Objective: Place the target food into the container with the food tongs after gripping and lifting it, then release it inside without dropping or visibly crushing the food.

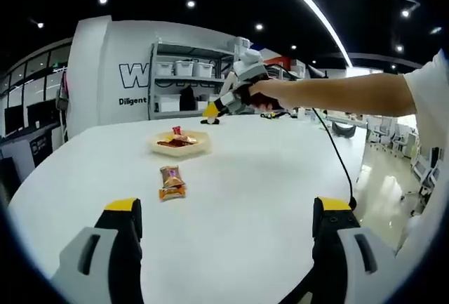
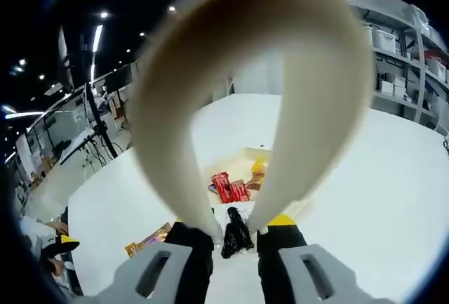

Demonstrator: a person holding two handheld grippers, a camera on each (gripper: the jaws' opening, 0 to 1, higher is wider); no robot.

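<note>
My left tool (image 1: 223, 228) hangs with its jaws spread wide over the white counter (image 1: 266, 177), nothing between them, and ahead lies a lone snack packet (image 1: 171, 182) on bare surface, well apart from the shallow yellow container (image 1: 179, 142), which already holds red packets and sits well inside the counter's curved edges. My right tool (image 2: 236, 237), seen across the counter in my hand (image 1: 270, 95), is clenched on the cream food tongs (image 2: 273, 107); their tips pinch a small dark item (image 2: 234, 232) just short of the container's near rim.
</note>
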